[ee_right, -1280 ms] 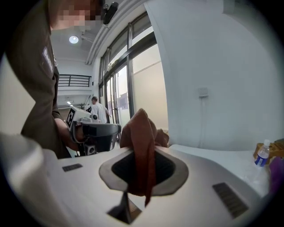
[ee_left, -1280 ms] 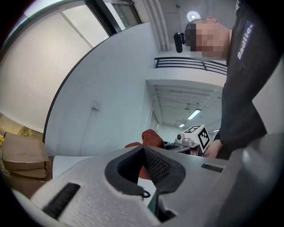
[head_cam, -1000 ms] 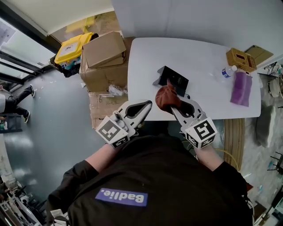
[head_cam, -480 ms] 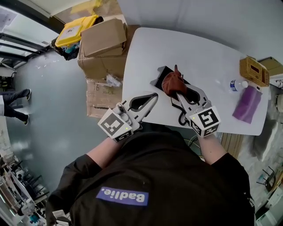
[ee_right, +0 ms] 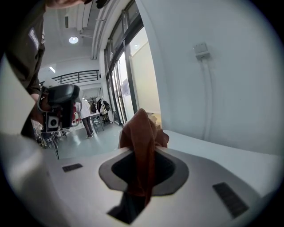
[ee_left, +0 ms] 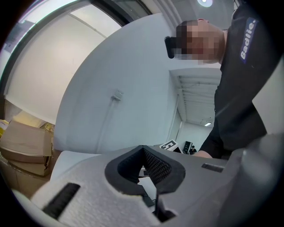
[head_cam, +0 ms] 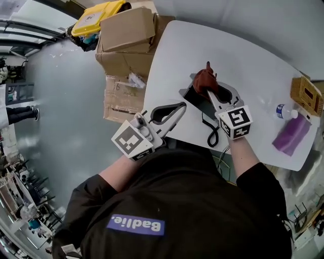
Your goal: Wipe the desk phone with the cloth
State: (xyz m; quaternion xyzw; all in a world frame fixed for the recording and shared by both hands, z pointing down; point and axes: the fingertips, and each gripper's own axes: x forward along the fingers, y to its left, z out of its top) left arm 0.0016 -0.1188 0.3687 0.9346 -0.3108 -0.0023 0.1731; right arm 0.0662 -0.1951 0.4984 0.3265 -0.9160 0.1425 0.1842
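The black desk phone (head_cam: 195,96) lies on the white table (head_cam: 243,66) near its front edge, with its coiled cord (head_cam: 211,132) trailing toward me. A bunched rust-brown cloth (head_cam: 205,80) sits pinched in my right gripper (head_cam: 208,87), which hovers over the phone's far end. In the right gripper view that cloth (ee_right: 140,146) sticks up between the closed jaws. Off the table's front left corner my left gripper (head_cam: 178,107) is shut and holds nothing; in its own view its tips (ee_left: 148,179) meet with nothing between them.
Cardboard boxes (head_cam: 126,35) and a yellow bin (head_cam: 96,12) stand on the floor left of the table. At the table's right end are a wooden box (head_cam: 306,93), a water bottle (head_cam: 286,110) and a purple cloth (head_cam: 291,134).
My right gripper has carried the cloth forward from the near side of the phone onto its far end. The left gripper has edged toward the table corner.
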